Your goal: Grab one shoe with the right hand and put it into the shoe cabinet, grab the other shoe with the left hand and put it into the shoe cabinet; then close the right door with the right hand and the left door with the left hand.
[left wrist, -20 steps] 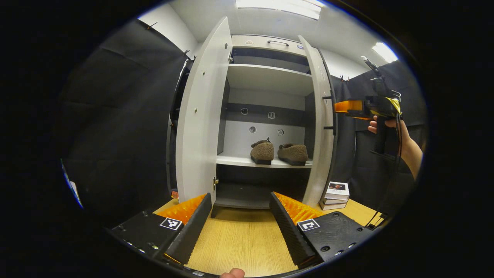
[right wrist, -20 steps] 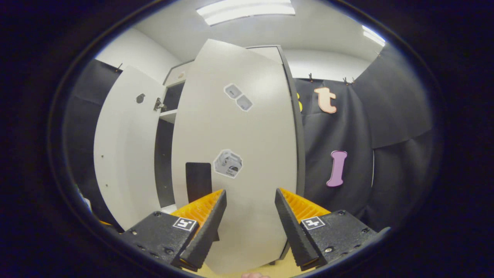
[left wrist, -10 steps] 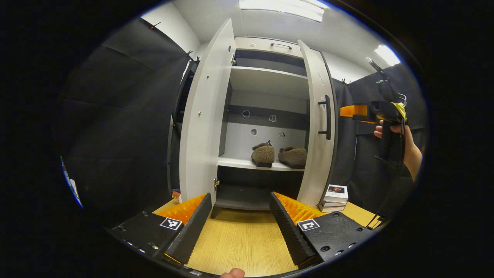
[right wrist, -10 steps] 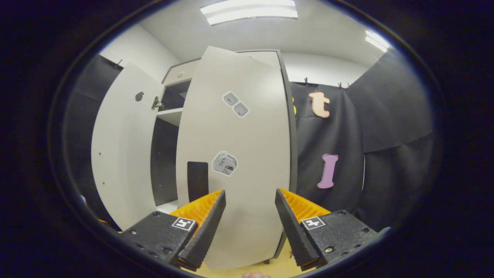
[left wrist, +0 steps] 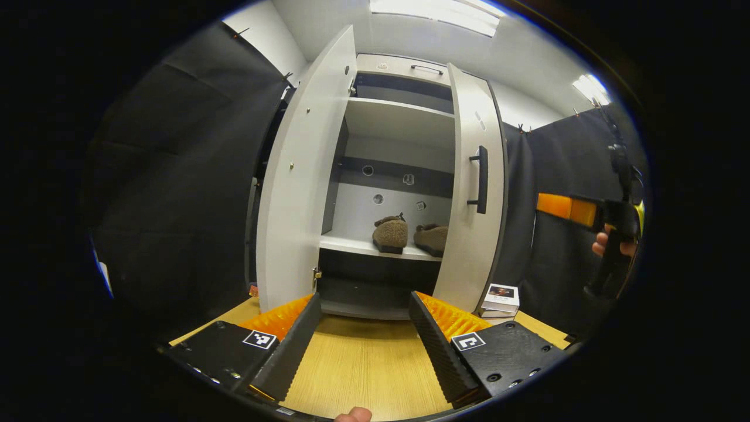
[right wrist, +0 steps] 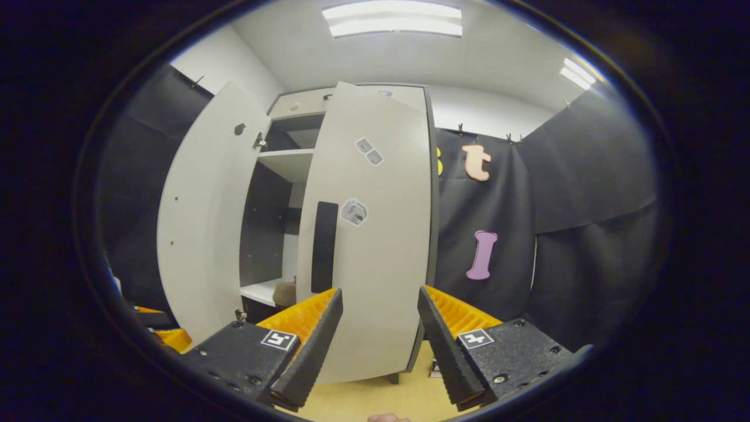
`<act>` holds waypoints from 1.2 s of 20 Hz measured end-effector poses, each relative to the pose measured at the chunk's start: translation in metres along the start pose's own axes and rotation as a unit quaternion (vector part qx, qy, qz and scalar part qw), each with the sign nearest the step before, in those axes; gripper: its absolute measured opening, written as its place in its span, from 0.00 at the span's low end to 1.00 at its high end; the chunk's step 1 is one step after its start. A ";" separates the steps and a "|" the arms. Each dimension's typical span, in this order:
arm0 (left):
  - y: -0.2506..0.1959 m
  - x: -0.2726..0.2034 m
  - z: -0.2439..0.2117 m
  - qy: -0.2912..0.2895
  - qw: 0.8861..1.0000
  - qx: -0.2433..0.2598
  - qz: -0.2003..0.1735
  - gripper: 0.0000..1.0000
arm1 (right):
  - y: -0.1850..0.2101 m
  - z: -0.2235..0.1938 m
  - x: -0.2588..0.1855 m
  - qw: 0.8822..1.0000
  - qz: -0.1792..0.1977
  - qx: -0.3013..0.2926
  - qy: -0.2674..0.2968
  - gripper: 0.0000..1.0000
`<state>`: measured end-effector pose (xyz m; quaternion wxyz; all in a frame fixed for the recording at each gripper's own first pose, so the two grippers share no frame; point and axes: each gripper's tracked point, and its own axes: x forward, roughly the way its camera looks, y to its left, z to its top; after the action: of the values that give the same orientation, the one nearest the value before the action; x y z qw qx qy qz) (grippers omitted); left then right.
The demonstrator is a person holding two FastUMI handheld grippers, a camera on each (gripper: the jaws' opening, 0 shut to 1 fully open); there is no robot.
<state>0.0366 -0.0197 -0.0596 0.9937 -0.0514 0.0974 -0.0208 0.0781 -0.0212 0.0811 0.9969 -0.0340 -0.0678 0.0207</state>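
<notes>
Our right gripper (right wrist: pixel 375 328) hangs with its fingers apart and nothing between them, facing the outer face of the right door (right wrist: pixel 375 234), apart from it. We judge the door only part closed; if we let it be, it may stop ajar, and a push near the handle (right wrist: pixel 324 246) could catch a finger on it. Our left gripper (left wrist: pixel 364 334) is likewise spread and empty, low over the worktop (left wrist: pixel 363 363), in front of the cabinet (left wrist: pixel 398 135). The left door (left wrist: pixel 293 193) stands wide open. Both shoes (left wrist: pixel 391 233) sit side by side on the middle shelf (left wrist: pixel 351 245); the upper shelf looks bare. A stack of books (left wrist: pixel 501 296) lies just beside the right door's foot.
</notes>
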 end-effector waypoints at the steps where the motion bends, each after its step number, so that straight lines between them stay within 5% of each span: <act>1: -0.001 0.000 0.000 0.001 1.000 0.002 -0.002 0.93 | 0.004 -0.010 -0.005 1.000 -0.001 0.004 0.008 0.86; 16: -0.017 -0.002 -0.003 0.016 1.000 -0.011 -0.024 0.93 | -0.010 -0.090 -0.065 0.995 -0.065 0.047 0.051 0.86; 19: -0.020 -0.003 0.035 -0.014 0.997 -0.060 -0.039 0.93 | -0.013 -0.085 -0.066 0.995 -0.068 0.051 0.045 0.86; 24: 0.031 -0.008 0.127 -0.113 0.988 -0.103 -0.006 0.93 | -0.024 -0.077 -0.061 0.996 -0.079 0.024 0.030 0.86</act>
<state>0.0545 0.0239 0.0624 0.9876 -0.1558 -0.0142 -0.0109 0.0289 -0.0526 -0.0020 0.9976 -0.0051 -0.0393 -0.0574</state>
